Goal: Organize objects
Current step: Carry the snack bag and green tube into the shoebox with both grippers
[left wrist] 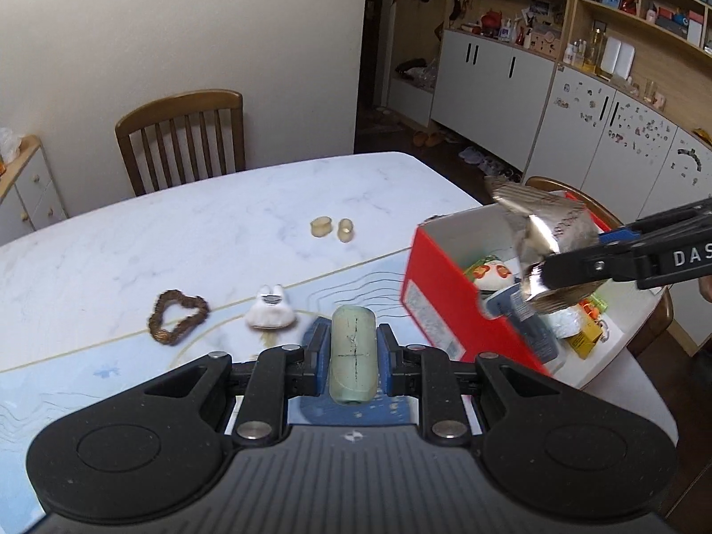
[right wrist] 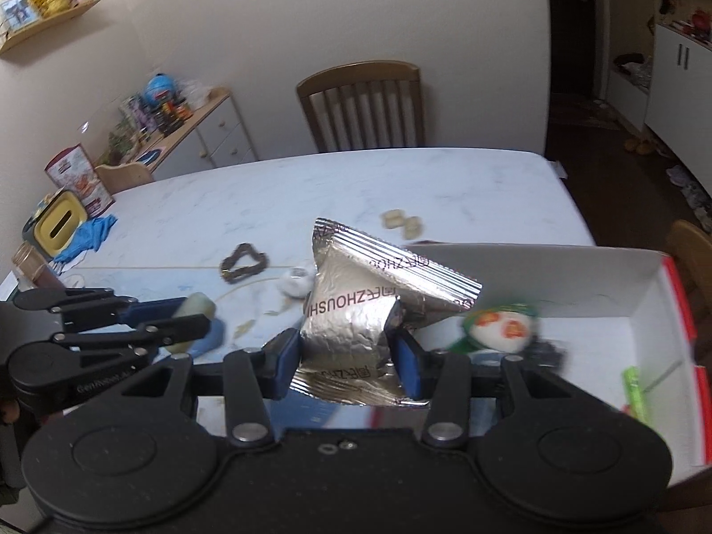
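Grippers first, since they are closest: the left gripper has its blue pads pressed on both sides of a pale green cylinder, a stubby roll with thin dark lines crossing on its top face, held clear above the table. The right gripper is clamped on a crinkled silver foil packet with dark red lettering, its upper part fanning out above the jaws; seen from the left wrist, that packet hangs over the open red box. The box sits at the right end of the table, white inside, and already holds a jumble: a round white item with orange and green print, something dark blue, a yellow carton and a bright green piece, all partly blurred. Beyond the left gripper, on the pale blue mat, lies a small white figure with two little ears, and just beside it to the left a brown beaded bracelet bent into a lopsided loop. Further out on the marble-patterned table two small beige pieces rest close together, apart from everything else. A wooden chair stands pushed in at the far edge, and white cabinets with cluttered shelves line the wall to the right.
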A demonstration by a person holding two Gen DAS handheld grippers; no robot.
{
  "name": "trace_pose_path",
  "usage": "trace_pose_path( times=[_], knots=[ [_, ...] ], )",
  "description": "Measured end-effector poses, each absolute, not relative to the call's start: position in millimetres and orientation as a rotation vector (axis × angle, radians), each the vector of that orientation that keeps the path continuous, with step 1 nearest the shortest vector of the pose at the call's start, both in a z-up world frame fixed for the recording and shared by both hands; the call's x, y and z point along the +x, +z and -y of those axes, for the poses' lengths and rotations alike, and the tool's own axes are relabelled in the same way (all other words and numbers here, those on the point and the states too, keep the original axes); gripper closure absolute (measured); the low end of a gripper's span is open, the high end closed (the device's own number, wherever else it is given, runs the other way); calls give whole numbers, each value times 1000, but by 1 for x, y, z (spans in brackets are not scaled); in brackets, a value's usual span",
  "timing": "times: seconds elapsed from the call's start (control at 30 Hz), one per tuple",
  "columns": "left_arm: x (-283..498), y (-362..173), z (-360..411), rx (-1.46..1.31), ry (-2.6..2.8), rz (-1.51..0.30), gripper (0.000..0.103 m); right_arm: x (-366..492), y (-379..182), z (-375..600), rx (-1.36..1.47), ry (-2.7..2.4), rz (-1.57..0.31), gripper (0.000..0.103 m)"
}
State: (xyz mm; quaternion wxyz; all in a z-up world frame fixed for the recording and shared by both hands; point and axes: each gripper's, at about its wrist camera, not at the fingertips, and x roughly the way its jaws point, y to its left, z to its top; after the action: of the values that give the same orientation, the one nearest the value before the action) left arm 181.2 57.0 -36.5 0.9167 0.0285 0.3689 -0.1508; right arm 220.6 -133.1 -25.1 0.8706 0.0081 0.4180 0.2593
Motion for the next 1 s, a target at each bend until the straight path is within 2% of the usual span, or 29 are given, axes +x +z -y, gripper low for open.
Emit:
trace_pose_path(
  times=[0.5, 1.0],
  knots=[
    [203, -41, 52, 119, -396, -783, 82, 238, -51, 253, -6, 418, -885, 58],
    [255, -75, 152, 155, -473, -877, 82, 244, -87, 282, -90, 484, -990, 58]
  ],
)
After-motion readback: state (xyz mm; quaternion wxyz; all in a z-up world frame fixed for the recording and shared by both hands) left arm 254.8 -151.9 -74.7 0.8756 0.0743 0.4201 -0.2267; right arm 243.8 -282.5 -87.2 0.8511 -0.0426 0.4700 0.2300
